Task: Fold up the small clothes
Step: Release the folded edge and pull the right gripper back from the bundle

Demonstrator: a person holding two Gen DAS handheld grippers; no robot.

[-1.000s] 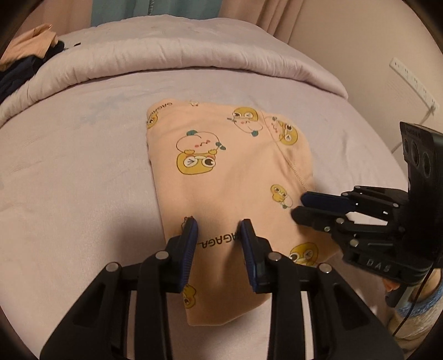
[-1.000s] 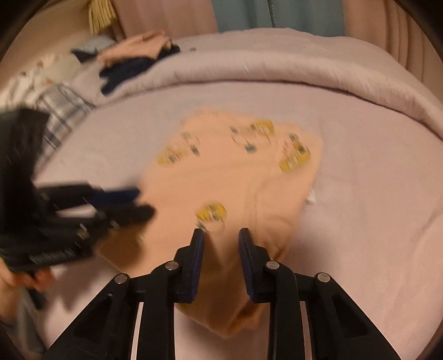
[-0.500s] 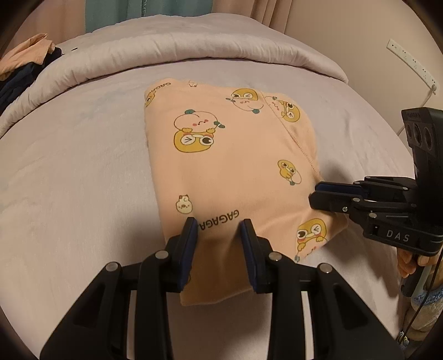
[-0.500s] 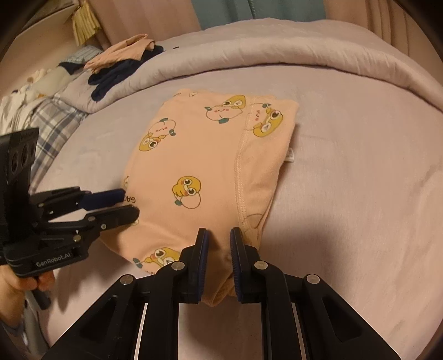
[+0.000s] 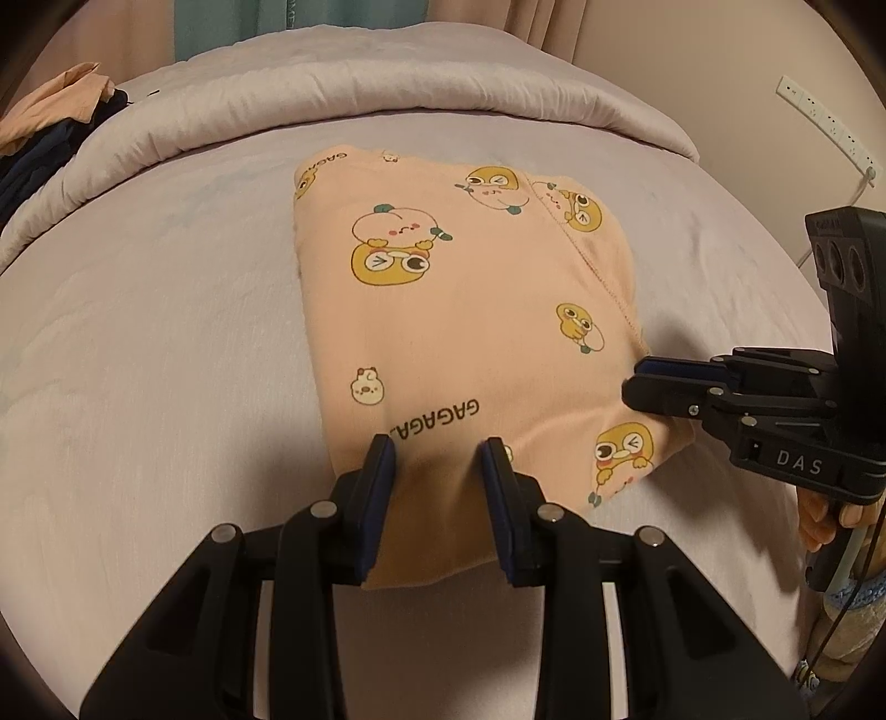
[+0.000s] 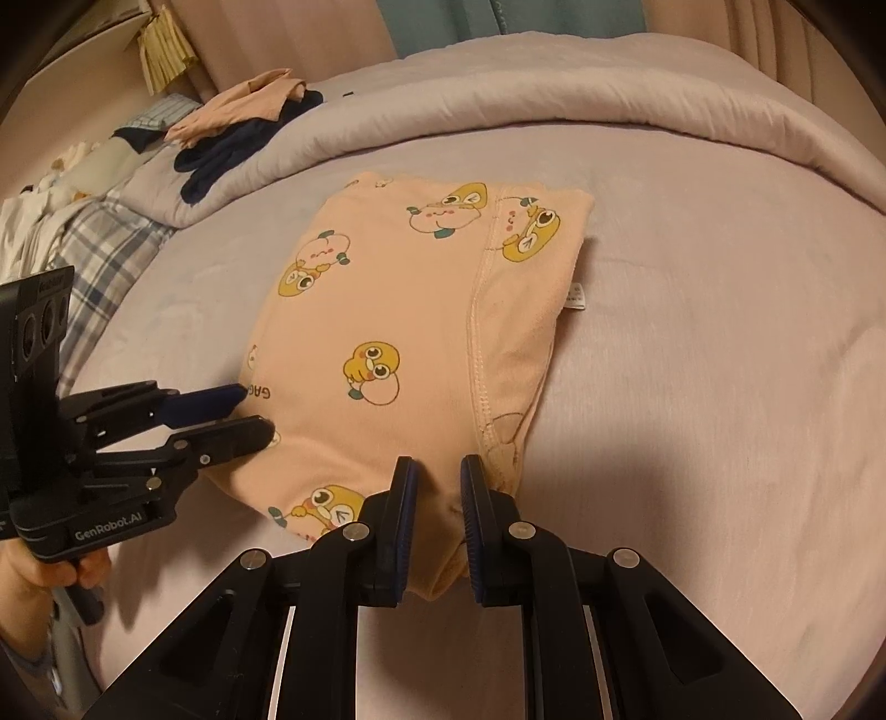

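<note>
Peach garment (image 5: 476, 332) with yellow cartoon-duck print and "GAGAGA" lettering — folded into a rough rectangle, lying flat in the middle of the bed (image 5: 155, 343), a white care label showing at its right edge. Left gripper (image 5: 437, 448) at the near-left hem, fingers grasping a fold of the cloth; right gripper (image 6: 437, 471) at the near-right corner, fingers clenched on the bunched edge. Loose pile of clothes (image 6: 232, 127) — well apart, beyond the rolled quilt (image 6: 554, 105).

A home bedroom is showing here: a bed (image 6: 692, 310), a rolled duvet (image 6: 554, 105) behind it, curtains (image 6: 443, 22) hanging beyond.
</note>
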